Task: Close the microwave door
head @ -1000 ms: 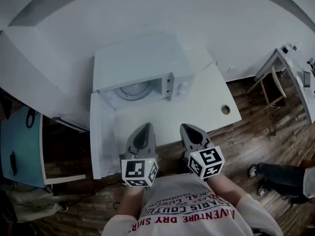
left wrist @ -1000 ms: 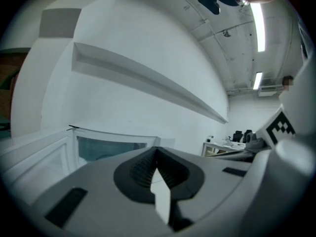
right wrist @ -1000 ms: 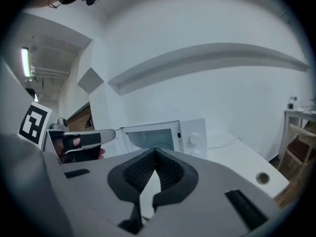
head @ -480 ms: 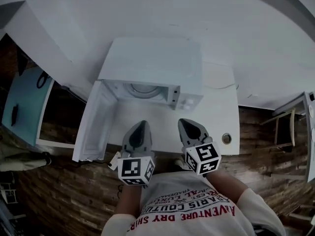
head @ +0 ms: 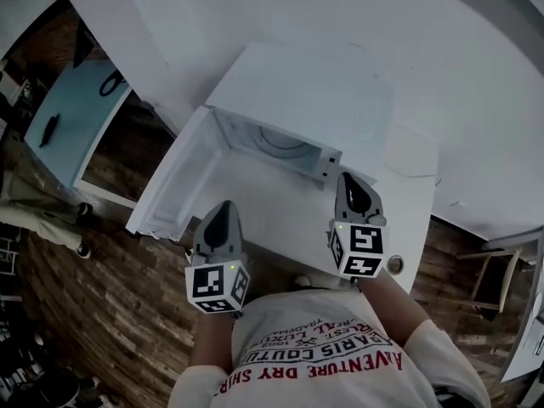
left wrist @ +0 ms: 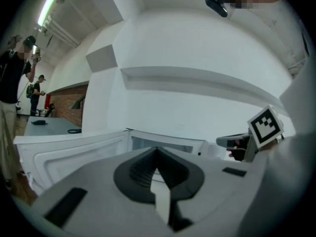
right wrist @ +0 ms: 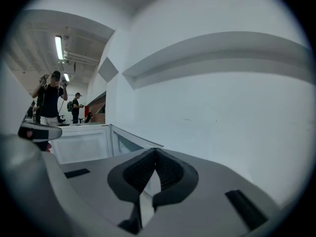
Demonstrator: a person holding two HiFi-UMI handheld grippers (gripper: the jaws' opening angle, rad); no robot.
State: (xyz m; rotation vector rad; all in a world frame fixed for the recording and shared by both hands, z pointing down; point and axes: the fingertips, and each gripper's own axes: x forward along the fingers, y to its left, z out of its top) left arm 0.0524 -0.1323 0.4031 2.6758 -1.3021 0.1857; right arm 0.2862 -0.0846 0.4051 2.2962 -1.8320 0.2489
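Note:
A white microwave (head: pixel 314 100) stands on a white table (head: pixel 263 219) against the wall. Its door (head: pixel 174 181) hangs wide open, swung out to the left, and the glass turntable (head: pixel 285 145) shows inside. My left gripper (head: pixel 223 207) is shut and empty, low over the table's front edge, just right of the door's free end. My right gripper (head: pixel 347 179) is also shut and empty, close to the microwave's front right corner. In the left gripper view the door (left wrist: pixel 74 149) lies ahead left of the gripper (left wrist: pixel 157 150). The right gripper (right wrist: pixel 155 152) view shows the door (right wrist: pixel 81 142) too.
A round cable hole (head: pixel 392 264) sits in the table near my right gripper. A light blue table (head: pixel 76 117) stands to the left over a wooden floor (head: pixel 93 296). A wooden chair (head: pixel 480 266) is at the right. People (right wrist: pixel 49 100) stand far off.
The head view has swung, so the microwave now sits up and right. My left gripper has drawn back toward the table's front edge; my right gripper has moved forward toward the microwave's front.

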